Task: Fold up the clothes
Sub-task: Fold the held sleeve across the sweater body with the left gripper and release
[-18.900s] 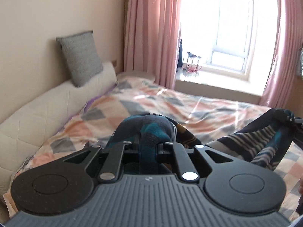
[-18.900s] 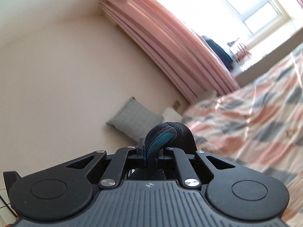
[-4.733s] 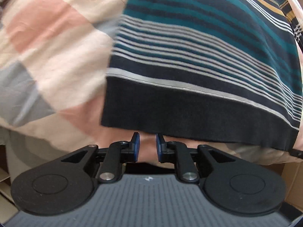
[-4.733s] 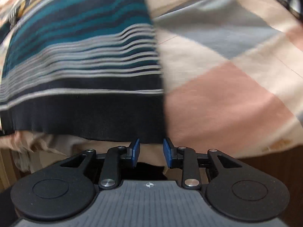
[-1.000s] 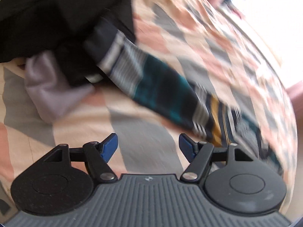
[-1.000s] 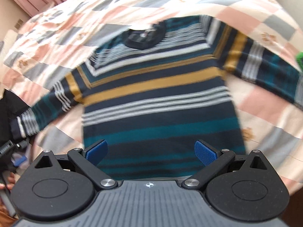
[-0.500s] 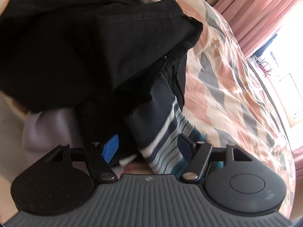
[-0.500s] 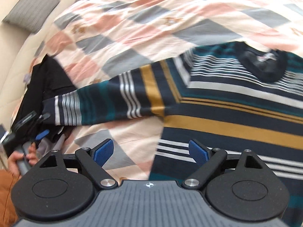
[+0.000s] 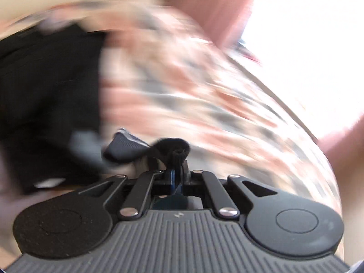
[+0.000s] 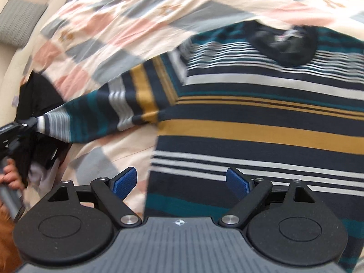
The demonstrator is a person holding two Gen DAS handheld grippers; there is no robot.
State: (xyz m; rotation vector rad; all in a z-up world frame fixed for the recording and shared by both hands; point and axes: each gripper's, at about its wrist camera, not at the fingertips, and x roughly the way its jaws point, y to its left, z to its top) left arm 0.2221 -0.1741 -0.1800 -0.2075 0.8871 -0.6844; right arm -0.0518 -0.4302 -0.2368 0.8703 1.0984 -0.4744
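Note:
A striped sweater in navy, teal, mustard and white lies flat on the patchwork bedspread, neck away from me. Its sleeve is stretched out to the left. My left gripper is shut on the sleeve's cuff. In the blurred left wrist view, dark cuff fabric bunches out of the closed left gripper. My right gripper is open and hangs over the sweater's left side edge, below the armpit. Nothing is between its blue pads.
A heap of black clothes lies at the bed's left side, behind the left gripper. A hand holds that gripper's handle. A grey cushion leans at the far left. Pink curtain and bright window lie beyond the bed.
My left gripper has shut on the sleeve cuff and swung up away from the black heap, pulling the sleeve taut. My right gripper has dropped closer to the sweater.

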